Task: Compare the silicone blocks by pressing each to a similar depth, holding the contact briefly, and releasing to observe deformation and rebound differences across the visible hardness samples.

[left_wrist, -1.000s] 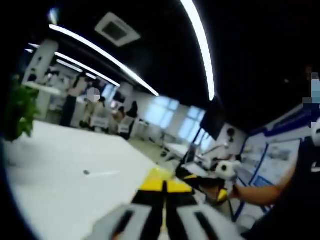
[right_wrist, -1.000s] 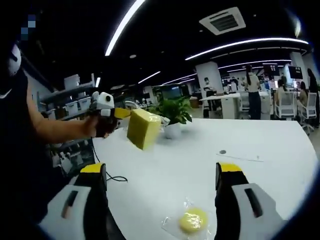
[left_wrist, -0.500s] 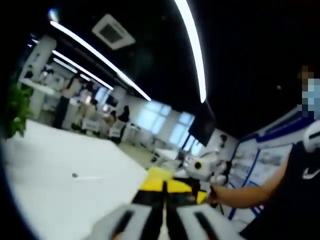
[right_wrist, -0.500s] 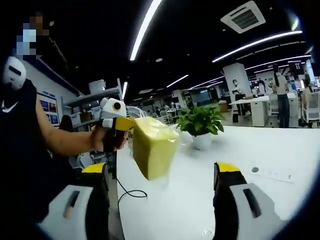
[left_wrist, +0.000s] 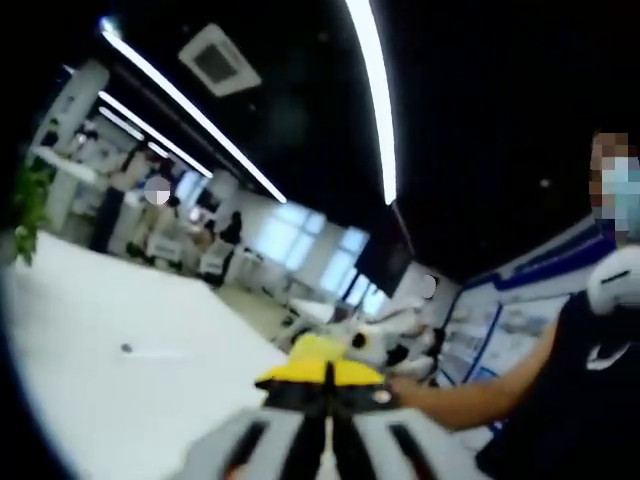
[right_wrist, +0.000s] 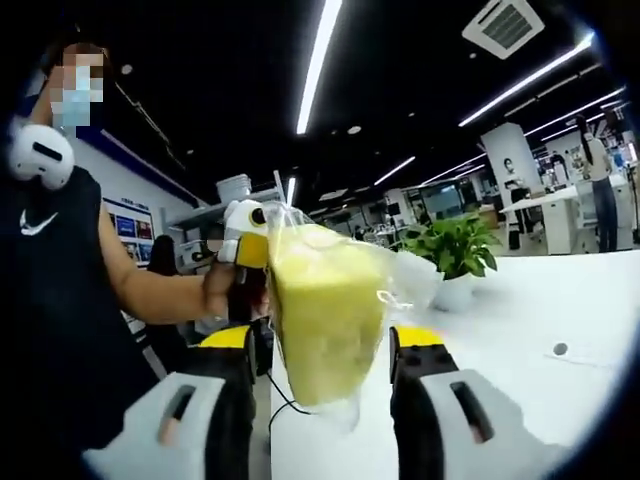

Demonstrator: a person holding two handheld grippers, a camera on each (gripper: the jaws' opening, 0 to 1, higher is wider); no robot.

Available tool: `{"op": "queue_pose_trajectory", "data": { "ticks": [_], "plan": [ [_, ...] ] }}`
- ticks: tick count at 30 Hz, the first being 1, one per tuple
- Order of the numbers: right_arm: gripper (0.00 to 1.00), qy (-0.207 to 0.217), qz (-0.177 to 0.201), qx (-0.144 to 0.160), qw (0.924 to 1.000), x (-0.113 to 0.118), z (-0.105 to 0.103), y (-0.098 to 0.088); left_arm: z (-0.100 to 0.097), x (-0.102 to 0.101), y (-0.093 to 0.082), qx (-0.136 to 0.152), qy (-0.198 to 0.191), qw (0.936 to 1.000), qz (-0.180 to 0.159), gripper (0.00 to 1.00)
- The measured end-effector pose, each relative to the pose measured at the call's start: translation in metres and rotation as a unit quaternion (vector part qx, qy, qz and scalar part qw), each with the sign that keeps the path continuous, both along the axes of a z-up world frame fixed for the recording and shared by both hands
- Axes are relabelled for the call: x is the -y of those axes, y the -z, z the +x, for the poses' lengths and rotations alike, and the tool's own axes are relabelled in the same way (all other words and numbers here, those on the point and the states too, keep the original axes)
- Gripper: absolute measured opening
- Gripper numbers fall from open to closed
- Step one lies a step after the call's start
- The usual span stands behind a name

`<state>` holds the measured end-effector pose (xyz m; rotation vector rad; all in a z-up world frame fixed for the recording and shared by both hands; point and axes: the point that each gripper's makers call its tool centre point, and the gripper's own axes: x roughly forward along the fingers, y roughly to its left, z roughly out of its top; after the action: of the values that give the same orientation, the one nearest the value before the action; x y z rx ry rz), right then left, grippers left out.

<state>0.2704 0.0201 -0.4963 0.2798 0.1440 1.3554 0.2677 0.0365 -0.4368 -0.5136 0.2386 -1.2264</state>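
Jaws: right gripper (right_wrist: 325,350) open around the bagged yellow silicone block (right_wrist: 325,315) that the left gripper (right_wrist: 250,250) holds up; squeeze not yet started.

In the left gripper view the whole frame is soft with blur. The left gripper (left_wrist: 330,385) rises from the bottom centre with its yellow-tipped jaws pressed together, and whatever they pinch is hidden between them; the yellow mass just beyond the tips cannot be told apart from them.

In the right gripper view the bagged yellow silicone block (right_wrist: 325,320) stands at centre, between the right gripper (right_wrist: 325,345) jaws; whether either jaw touches it cannot be told. The clear plastic bag (right_wrist: 400,280) blurs the block's edges. The potted green plant (right_wrist: 455,250) is partly hidden behind the bag.
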Motion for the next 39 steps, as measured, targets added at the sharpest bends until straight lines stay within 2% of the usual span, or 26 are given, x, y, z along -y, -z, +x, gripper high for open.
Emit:
{"op": "queue_pose_trajectory", "data": {
  "ticks": [4, 9, 14, 29, 33, 37, 39],
  "plan": [
    [0.42, -0.004, 0.019, -0.005, 0.9998, -0.002, -0.003, -0.005, 0.000, 0.001, 0.000, -0.003, 0.000, 1.0000, -0.005, 0.00],
    [0.28, -0.014, 0.037, -0.007, 0.9992, -0.002, -0.006, -0.011, 0.002, -0.002, -0.001, -0.003, -0.006, 0.9999, -0.011, 0.00],
    [0.25, -0.013, 0.034, -0.015, 0.9992, -0.004, -0.008, -0.012, 0.004, -0.006, 0.001, -0.007, -0.006, 0.9999, -0.013, 0.00],
    [0.06, 0.000, -0.020, -0.046, 0.9988, 0.000, -0.009, -0.006, 0.007, -0.005, 0.011, 0.010, -0.001, 0.9998, 0.018, 0.00],
    [0.04, 0.007, -0.029, -0.056, 0.9980, 0.002, -0.006, -0.002, 0.009, -0.002, 0.012, 0.016, -0.003, 0.9994, 0.030, 0.00],
    [0.03, 0.004, -0.030, -0.062, 0.9976, 0.004, -0.008, -0.001, 0.008, 0.001, 0.013, 0.035, 0.000, 0.9982, 0.050, 0.00],
    [0.03, 0.007, -0.039, -0.053, 0.9978, 0.006, -0.009, -0.001, 0.006, 0.003, 0.014, 0.043, 0.004, 0.9974, 0.058, 0.00]
  ]
}}
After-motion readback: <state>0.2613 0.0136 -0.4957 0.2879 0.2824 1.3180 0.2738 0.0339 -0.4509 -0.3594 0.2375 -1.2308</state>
